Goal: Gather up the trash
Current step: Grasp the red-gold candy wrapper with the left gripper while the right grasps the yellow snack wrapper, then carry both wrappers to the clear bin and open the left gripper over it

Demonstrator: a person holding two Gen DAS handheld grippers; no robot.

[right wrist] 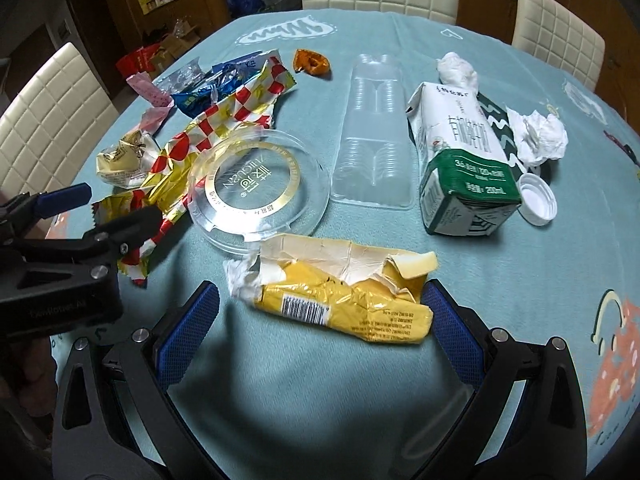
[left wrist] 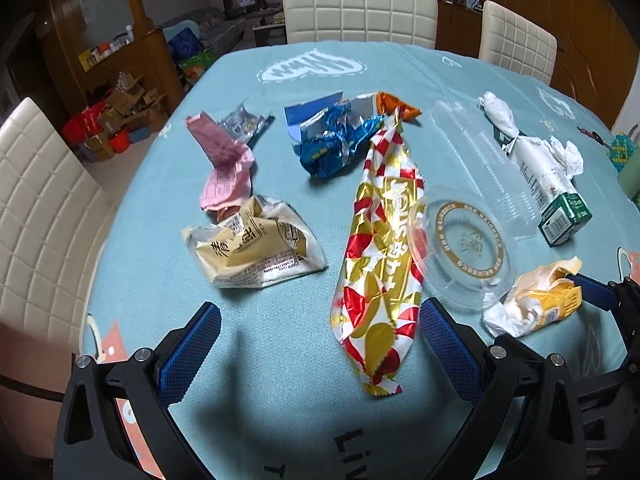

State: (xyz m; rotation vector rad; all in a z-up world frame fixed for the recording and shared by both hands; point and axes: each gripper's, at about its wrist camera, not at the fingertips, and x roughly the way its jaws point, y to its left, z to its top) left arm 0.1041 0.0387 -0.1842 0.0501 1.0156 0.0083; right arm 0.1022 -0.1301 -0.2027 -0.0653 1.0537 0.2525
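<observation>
Trash lies scattered on a teal tablecloth (left wrist: 280, 340). A long red, gold and white wrapper (left wrist: 380, 248) lies just ahead of my open, empty left gripper (left wrist: 320, 328), nearer its right finger; it also shows in the right wrist view (right wrist: 208, 136). A crumpled yellow wrapper (right wrist: 340, 296) lies between the fingers of my open right gripper (right wrist: 320, 308) and shows in the left wrist view (left wrist: 536, 300). Further out are a clear round lid (right wrist: 256, 188), a clear plastic tray (right wrist: 372, 136), a green and white carton (right wrist: 460, 160), a blue wrapper (left wrist: 336, 140), a pink paper (left wrist: 224, 164) and a beige wrapper (left wrist: 256, 248).
White tissues (right wrist: 540, 136), a white cap (right wrist: 538, 198) and an orange scrap (right wrist: 312, 62) lie further out. Cream padded chairs (left wrist: 360, 4) stand around the table. The left gripper shows at the left in the right wrist view (right wrist: 84, 208).
</observation>
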